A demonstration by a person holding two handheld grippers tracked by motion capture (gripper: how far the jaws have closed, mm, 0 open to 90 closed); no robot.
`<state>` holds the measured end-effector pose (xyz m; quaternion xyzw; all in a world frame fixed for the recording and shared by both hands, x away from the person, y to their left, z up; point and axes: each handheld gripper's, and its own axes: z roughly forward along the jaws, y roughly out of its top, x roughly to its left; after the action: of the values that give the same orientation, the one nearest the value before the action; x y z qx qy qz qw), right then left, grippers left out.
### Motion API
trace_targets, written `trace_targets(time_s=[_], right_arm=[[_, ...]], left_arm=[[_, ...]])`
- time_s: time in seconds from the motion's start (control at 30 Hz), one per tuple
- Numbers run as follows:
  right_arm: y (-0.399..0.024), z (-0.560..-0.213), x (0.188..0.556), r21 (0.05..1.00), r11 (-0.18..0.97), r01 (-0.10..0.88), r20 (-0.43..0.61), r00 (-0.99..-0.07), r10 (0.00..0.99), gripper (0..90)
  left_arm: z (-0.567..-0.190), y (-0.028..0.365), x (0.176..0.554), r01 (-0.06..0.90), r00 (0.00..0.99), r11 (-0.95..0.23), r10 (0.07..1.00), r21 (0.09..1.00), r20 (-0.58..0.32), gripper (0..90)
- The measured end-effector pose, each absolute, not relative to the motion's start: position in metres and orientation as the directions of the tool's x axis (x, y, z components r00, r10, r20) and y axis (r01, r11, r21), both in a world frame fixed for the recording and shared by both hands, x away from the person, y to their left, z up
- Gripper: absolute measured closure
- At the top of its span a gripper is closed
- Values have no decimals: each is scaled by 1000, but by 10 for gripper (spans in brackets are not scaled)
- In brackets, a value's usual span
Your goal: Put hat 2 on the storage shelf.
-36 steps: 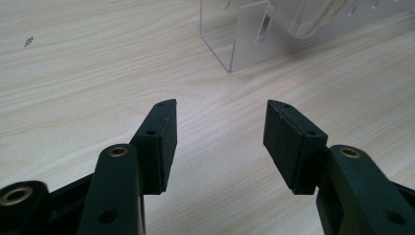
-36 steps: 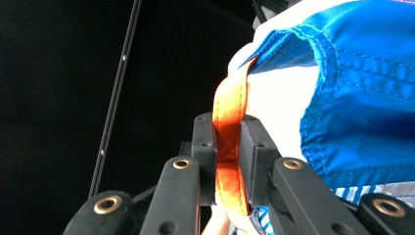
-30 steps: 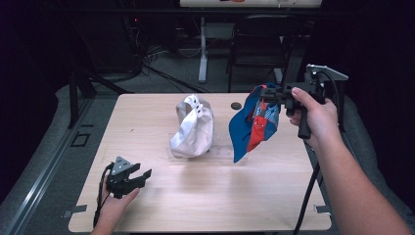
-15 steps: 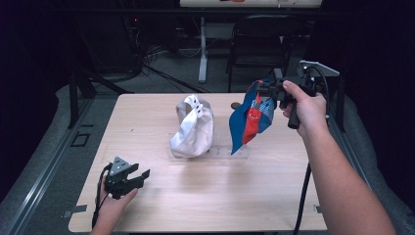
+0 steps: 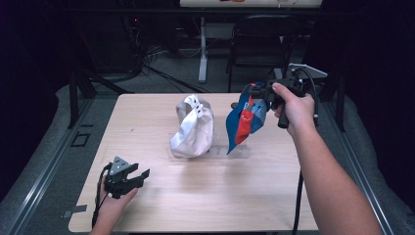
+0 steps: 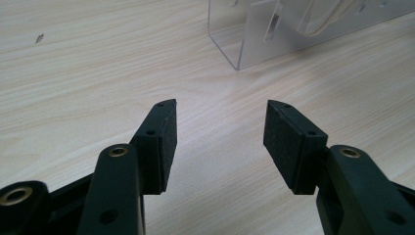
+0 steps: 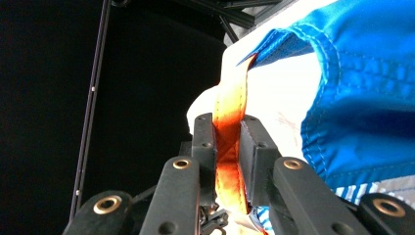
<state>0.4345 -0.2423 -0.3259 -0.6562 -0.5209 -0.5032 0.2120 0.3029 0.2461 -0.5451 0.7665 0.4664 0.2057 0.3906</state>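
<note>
At the table's near edge, about seven o'clock in the high view, the left gripper (image 5: 131, 177) rests low on the wooden table (image 5: 205, 205) in the person's left hand (image 5: 111, 205), its jaws spread wide with nothing between them. In the left gripper view the two black pads (image 6: 286, 142) stand apart over bare wood, and the corner of a clear plastic stand (image 6: 244, 34) sits just beyond them at one o'clock. Farther in, near the table's centre, a white cap (image 5: 193, 128) sits on that stand. Just beside it at three o'clock hangs a blue cap (image 5: 244, 120), lifted clear of the wood, its lower tip close above the stand. The right gripper (image 5: 258, 93), held in the right hand (image 5: 293, 108) at roughly two o'clock, has its jaws clamped on the cap's orange strap (image 7: 227, 147), seen pinched between the pads in the right gripper view. Beyond the far edge stand a dark chair (image 5: 259, 44) and loose cables (image 5: 147, 58) on the floor.
</note>
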Motion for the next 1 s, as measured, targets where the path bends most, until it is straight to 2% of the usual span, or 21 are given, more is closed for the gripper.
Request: trace_targets(time_s=[0.77, 1.0], right_arm=[[-232, -358, 433, 221, -325, 920, 856, -23, 517, 783], [-230, -365, 431, 223, -275, 935, 828, -33, 560, 782]], left_arm=[[-545, 246, 303, 551, 481, -261, 876, 792, -46, 474], [-545, 246, 303, 551, 483, -264, 875, 792, -44, 474]])
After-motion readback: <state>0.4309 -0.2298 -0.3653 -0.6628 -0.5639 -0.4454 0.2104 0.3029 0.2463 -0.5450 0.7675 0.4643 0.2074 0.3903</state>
